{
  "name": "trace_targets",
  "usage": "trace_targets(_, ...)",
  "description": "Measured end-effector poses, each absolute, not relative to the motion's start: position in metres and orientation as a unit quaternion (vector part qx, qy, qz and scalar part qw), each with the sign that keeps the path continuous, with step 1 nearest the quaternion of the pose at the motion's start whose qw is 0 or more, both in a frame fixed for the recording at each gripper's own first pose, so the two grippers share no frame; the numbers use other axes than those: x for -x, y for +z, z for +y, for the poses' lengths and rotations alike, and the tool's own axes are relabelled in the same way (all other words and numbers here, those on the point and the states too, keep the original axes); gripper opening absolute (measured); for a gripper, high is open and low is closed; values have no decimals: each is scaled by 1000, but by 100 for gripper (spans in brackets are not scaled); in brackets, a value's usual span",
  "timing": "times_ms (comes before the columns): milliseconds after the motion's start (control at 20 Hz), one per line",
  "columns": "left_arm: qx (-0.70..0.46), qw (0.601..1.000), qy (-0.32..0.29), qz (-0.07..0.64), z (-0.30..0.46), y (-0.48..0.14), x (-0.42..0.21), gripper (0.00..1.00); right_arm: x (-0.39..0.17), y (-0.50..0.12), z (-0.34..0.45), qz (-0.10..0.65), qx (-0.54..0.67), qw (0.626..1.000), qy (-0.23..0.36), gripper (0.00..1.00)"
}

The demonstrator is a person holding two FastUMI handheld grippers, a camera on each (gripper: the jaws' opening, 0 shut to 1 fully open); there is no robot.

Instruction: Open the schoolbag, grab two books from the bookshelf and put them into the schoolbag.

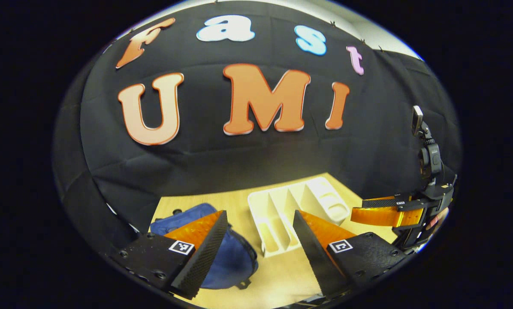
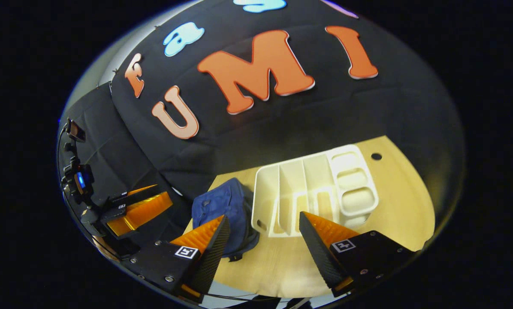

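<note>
Left gripper view: we find the left gripper (image 1: pixel 260 240) spread wide and empty above the table (image 1: pixel 278 274). The blue schoolbag (image 1: pixel 230 257) lies below it, beside the white bookshelf (image 1: pixel 299 210), whose slots look bare of books. The right gripper (image 1: pixel 387 213) hangs at the far right; we cannot tell its gap from here.

Right gripper view: its fingers stand apart, holding nothing. We judge that no book is packed; whether the schoolbag is open, we cannot tell
</note>
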State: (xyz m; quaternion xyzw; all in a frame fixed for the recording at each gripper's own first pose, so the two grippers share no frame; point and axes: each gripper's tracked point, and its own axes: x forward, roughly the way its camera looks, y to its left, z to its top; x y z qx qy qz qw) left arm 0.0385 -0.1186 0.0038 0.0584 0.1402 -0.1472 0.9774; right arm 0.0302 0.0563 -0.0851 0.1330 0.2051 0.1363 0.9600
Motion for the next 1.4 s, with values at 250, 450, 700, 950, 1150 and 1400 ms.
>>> trace_targets(250, -33, 991, -118, 48, -126, 25, -42, 97, -18, -51, 7, 104, -60, 990, 72, 96)
trace_targets(450, -18, 995, -98, -3, -124, 33, -44, 96, -8, -41, -20, 48, -56, 997, 31, 96)
trace_targets(700, -22, 995, -94, -19, -137, 26, -26, 95, 1, -45, -43, 34, -20, 999, -5, 96)
trace_targets(950, -30, 994, -101, -16, -141, 28, -24, 95, 5, -39, -38, 31, -26, 999, 1, 96)
trace_targets(1150, -23, 995, -98, -11, -135, 26, -20, 95, 9, -33, -27, 31, -21, 999, 8, 96)
trace_targets(1400, -22, 996, -87, -11, -124, 28, -14, 95, 14, -26, -19, 32, -19, 999, 16, 96)
